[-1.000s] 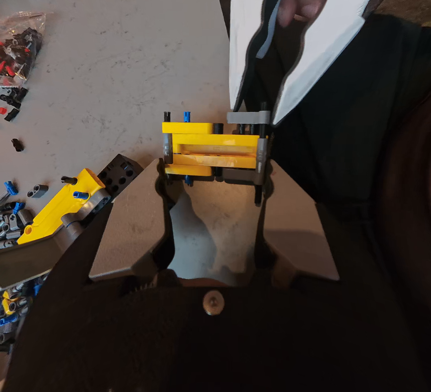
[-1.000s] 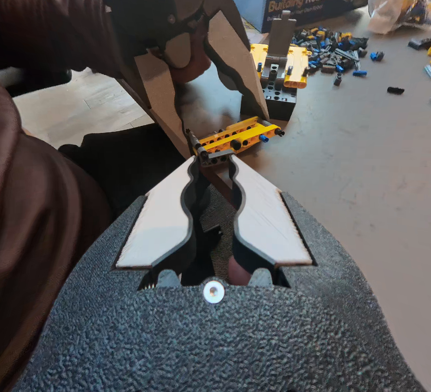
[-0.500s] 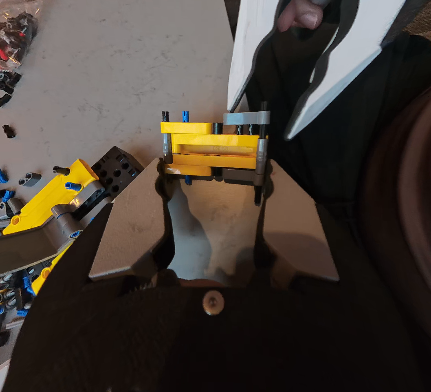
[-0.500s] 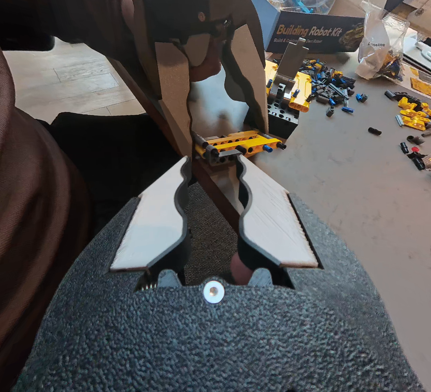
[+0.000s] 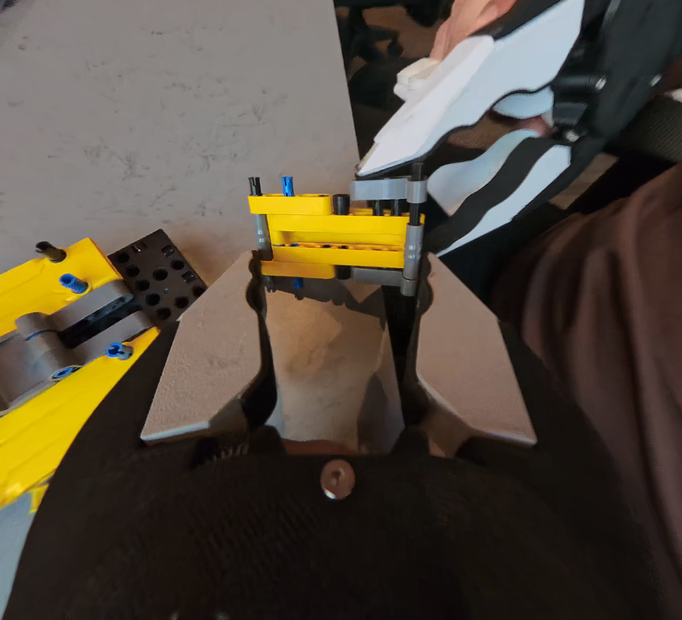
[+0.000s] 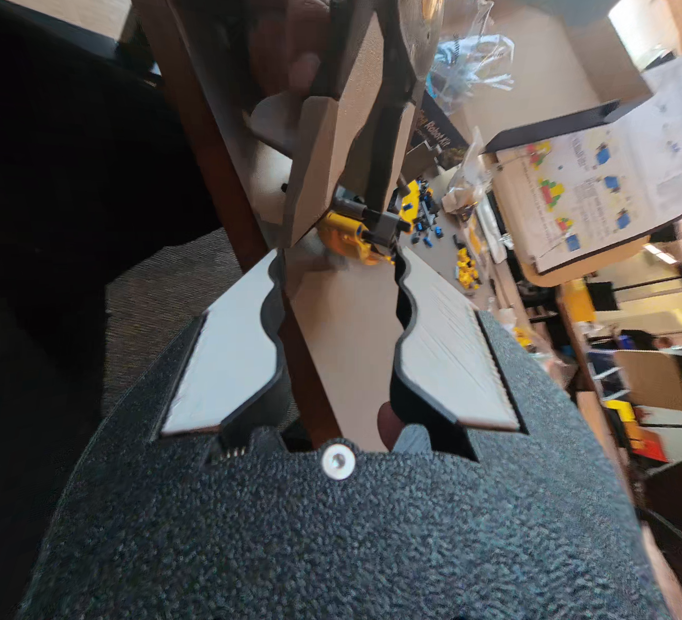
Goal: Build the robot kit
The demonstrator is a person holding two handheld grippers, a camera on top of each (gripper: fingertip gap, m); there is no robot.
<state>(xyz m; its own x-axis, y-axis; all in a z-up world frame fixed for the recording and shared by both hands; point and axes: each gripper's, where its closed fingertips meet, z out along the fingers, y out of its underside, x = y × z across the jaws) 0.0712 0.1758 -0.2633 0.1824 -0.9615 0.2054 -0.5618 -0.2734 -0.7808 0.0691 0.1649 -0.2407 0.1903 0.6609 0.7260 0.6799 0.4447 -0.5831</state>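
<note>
Fingers of the left gripper (image 5: 337,272) are pinching a small yellow assembly (image 5: 334,237) of beams and pins by its two ends, holding it just past the near edge of the grey table (image 5: 166,85). The right gripper (image 6: 337,251) is standing spread — in the left wrist view its upper white finger (image 5: 476,96) is touching the grey beam (image 5: 383,189) on top of the assembly, while its lower one is lying beside the assembly's right end, gripping nothing. That grey beam is riding high on its black pins, apparently not seated, so a skewed push is likely to tilt it or pop it free. The grip is catching only the assembly's ends — a hard press could be twisting it loose, with only dark cloth below to catch it. A larger yellow and grey build (image 5: 62,325) is lying to the left.
</note>
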